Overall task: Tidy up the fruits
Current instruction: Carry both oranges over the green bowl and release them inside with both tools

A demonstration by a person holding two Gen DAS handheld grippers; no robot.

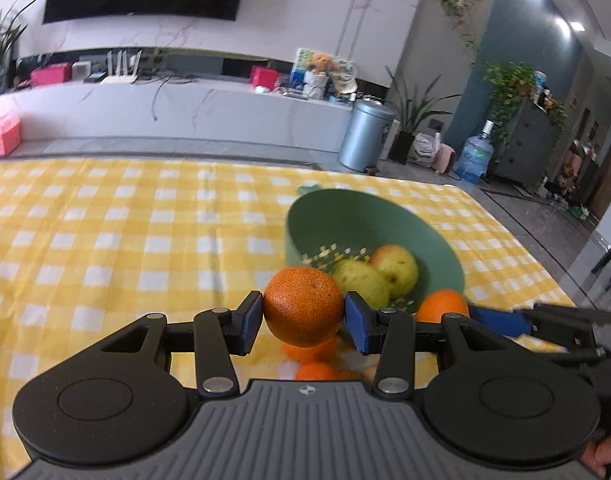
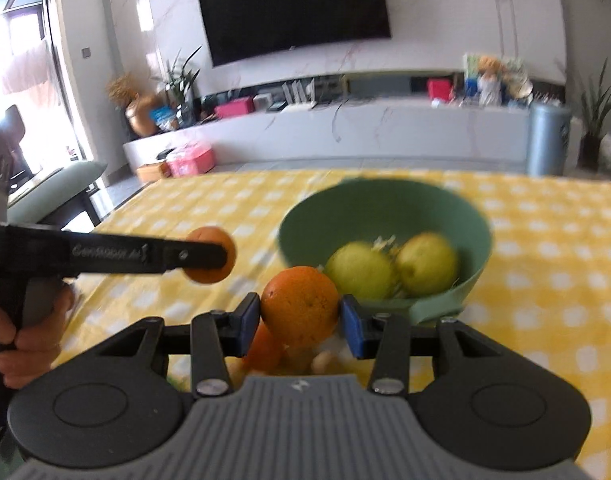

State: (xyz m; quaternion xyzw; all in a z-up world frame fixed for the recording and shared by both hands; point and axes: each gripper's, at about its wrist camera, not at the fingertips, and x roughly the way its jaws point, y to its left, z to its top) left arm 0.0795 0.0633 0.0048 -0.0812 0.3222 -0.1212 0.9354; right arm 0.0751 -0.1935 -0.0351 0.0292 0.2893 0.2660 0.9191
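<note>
The green bowl (image 1: 369,216) holds 2 apples (image 1: 397,266) on its near side, its far half open. Left of it the checked tablecloth (image 1: 105,240) lies bare.

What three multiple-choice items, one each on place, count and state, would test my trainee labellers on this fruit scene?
1. Where do the two yellow-green fruits lie?
A. On the cloth
B. In the green bowl
C. On the floor

2. How many fruits are in the bowl?
A. Two
B. Four
C. None

3. What is the left tool doing?
A. Hanging open, holding nothing
B. Gripping an orange
C. Gripping the bowl's rim

Key: 1 B, the yellow-green fruits sit inside the green bowl. 2 A, both views show only that pair in it. 3 B, the left tool clamps an orange between its blue pads; the right tool clamps another orange.
</note>
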